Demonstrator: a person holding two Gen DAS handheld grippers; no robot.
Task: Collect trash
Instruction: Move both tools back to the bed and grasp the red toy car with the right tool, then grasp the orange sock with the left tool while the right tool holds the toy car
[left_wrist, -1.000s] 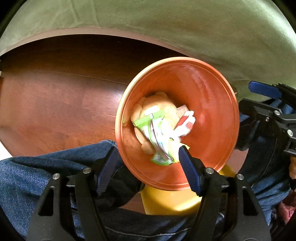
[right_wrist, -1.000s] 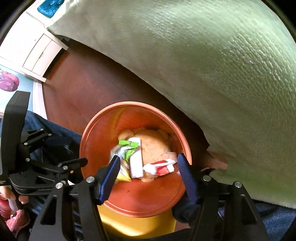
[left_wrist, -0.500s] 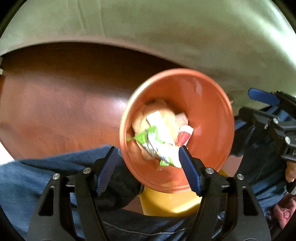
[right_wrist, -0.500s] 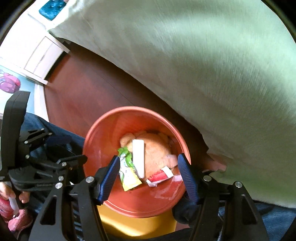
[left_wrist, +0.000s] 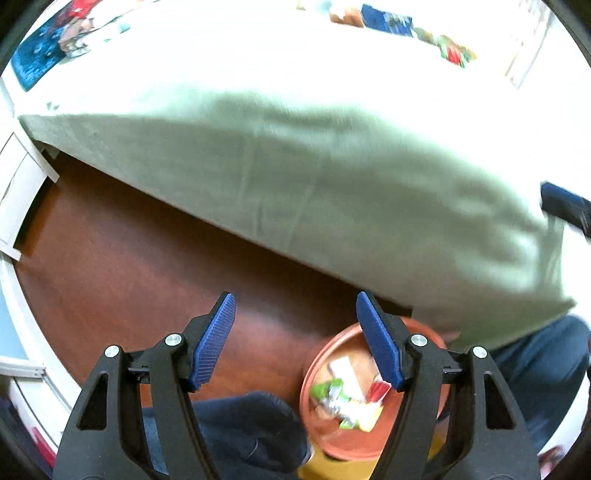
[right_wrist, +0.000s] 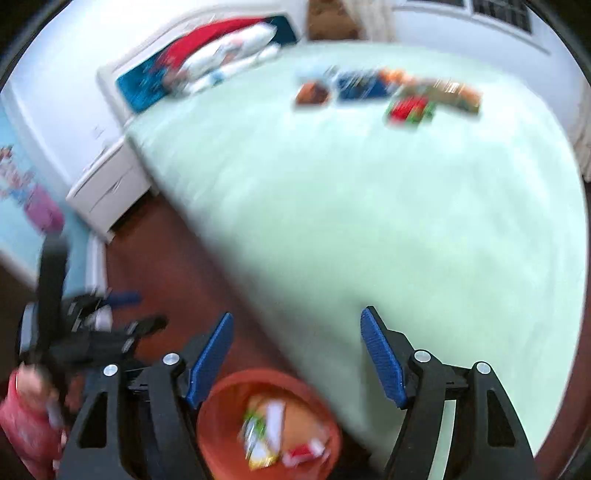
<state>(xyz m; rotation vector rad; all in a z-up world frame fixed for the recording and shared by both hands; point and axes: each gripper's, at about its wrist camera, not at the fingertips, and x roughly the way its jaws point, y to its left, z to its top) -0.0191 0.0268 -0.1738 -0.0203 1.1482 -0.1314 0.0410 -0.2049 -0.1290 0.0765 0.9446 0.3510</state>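
An orange bin (left_wrist: 325, 439) stands on the brown wood floor (left_wrist: 129, 280) beside the bed, with crumpled wrappers (left_wrist: 343, 398) inside. It also shows low in the right wrist view (right_wrist: 221, 435) with wrappers (right_wrist: 266, 432) in it. My left gripper (left_wrist: 295, 343) is open and empty, raised above the floor and the bin's rim. My right gripper (right_wrist: 297, 354) is open and empty, above the bin and the bed edge. Several coloured wrappers (right_wrist: 388, 92) lie on the far side of the pale green bedspread (right_wrist: 369, 203).
A white bedside cabinet (right_wrist: 107, 192) stands left of the bed. A patterned pillow (right_wrist: 207, 70) lies at the headboard. My jeans-clad legs (left_wrist: 240, 432) are next to the bin. The left gripper's body (right_wrist: 74, 332) shows at the left of the right wrist view.
Both grippers have lifted and tilted up from looking down into the bin; the bin dropped to the bottom of both views and the bed top came into sight. Both stay open.
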